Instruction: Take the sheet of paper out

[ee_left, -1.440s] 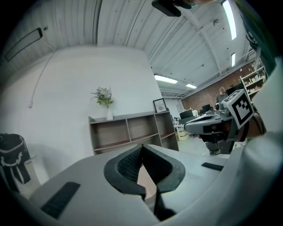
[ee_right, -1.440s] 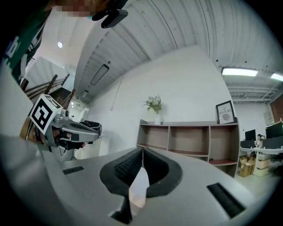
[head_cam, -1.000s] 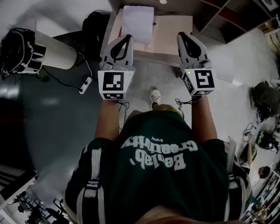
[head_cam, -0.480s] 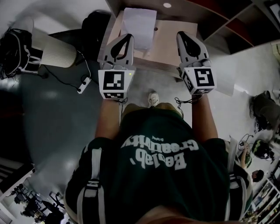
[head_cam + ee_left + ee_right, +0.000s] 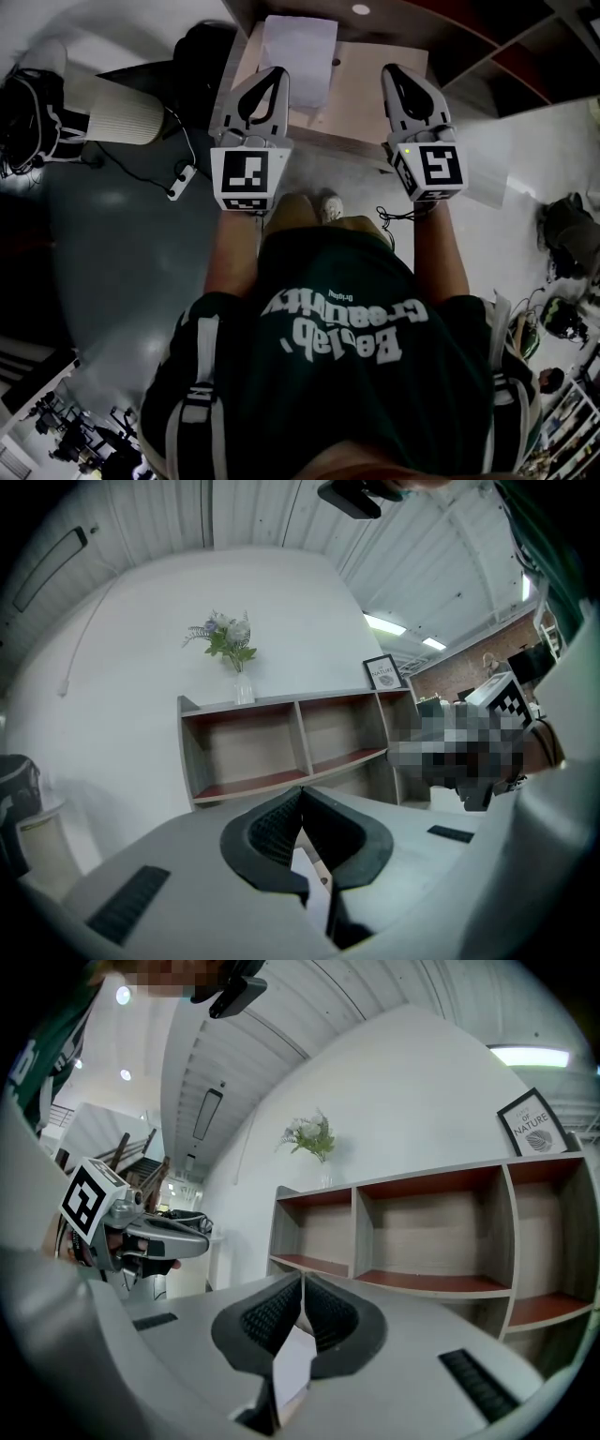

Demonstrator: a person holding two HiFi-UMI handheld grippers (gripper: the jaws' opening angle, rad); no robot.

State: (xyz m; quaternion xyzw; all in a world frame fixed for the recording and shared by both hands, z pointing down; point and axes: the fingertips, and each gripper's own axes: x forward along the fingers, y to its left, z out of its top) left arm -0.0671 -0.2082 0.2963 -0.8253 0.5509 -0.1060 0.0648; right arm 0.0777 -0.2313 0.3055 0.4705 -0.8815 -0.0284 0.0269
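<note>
holding left tongs (image 5: pixel 278 75) and right tongs (image 5: pixel 389 71) level, side by side, over the near edge of a small wooden table (image 5: pixel 370 94). both closed, pads tip to tip, gripping nothing. sheet of paper (image 5: pixel 298 52) flat on the far left part of the table, right by the tip of the left tongs, not gripped; apart from the right tongs. pointing at an open shelf (image 5: pixel 281 752) against a white wall, vase of flowers (image 5: pixel 230 653) on top.
</note>
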